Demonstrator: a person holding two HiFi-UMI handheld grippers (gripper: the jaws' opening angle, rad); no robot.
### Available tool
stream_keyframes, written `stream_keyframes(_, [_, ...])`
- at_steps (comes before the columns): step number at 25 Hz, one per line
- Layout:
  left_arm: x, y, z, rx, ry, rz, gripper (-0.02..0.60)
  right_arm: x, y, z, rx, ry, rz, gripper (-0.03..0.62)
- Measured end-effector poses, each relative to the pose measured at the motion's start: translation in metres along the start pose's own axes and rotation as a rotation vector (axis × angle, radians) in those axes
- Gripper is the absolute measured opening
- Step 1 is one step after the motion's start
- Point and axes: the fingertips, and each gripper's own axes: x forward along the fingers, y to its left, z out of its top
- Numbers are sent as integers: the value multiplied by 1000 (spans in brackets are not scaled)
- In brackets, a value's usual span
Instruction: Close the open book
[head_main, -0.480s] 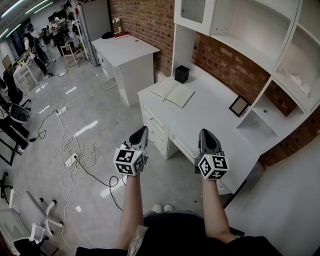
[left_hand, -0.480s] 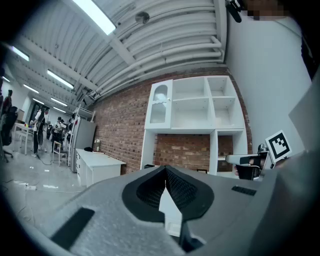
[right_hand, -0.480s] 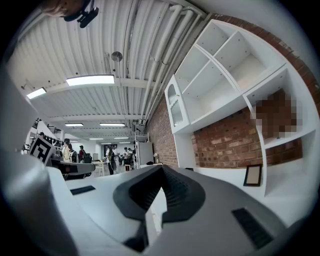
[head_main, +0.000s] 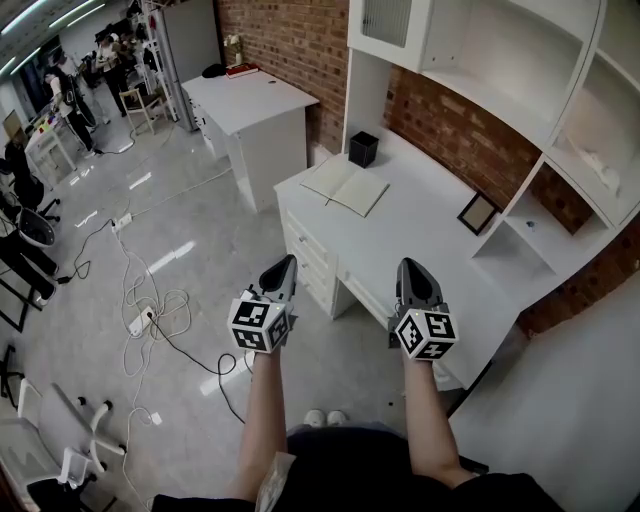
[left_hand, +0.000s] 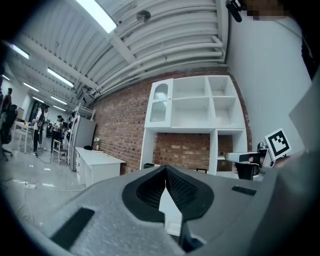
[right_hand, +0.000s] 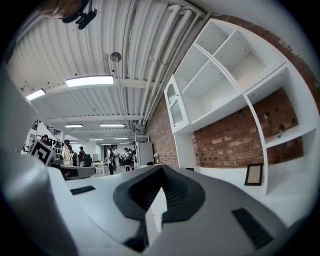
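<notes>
Black clothing at the bottom edge, and out of it both forearms reach straight ahead, side by side, wrists level. Each carries its marker cube on top. The left gripper (head_main: 288, 258) hangs over the floor in front of the desk drawers, jaws pressed together at the tips with nothing between them. The right gripper (head_main: 410, 264) is level with it, over the near edge of the white desk (head_main: 420, 225), jaws likewise closed and empty. Both point level toward the brick wall. Well beyond them, the open book (head_main: 346, 186) lies flat on the desk's far left end, pages up, untouched. Just past it stands a small black box (head_main: 364, 148); off to the right, a picture frame (head_main: 478, 212) leans by the shelves.
</notes>
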Motion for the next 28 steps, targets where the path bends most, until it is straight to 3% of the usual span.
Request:
stream_keyframes(14, [-8,7,-4,0,4,12,9,3,12,-4,45,-6,45,-2])
stream_keyframes(15, [-9,7,-5,-1,4,14,9,4,13,-5,44,-3,54,42])
stream_keyframes(28, [-15,9,-16,-14,18,35,9,2,16,-8,43,-6,86,130])
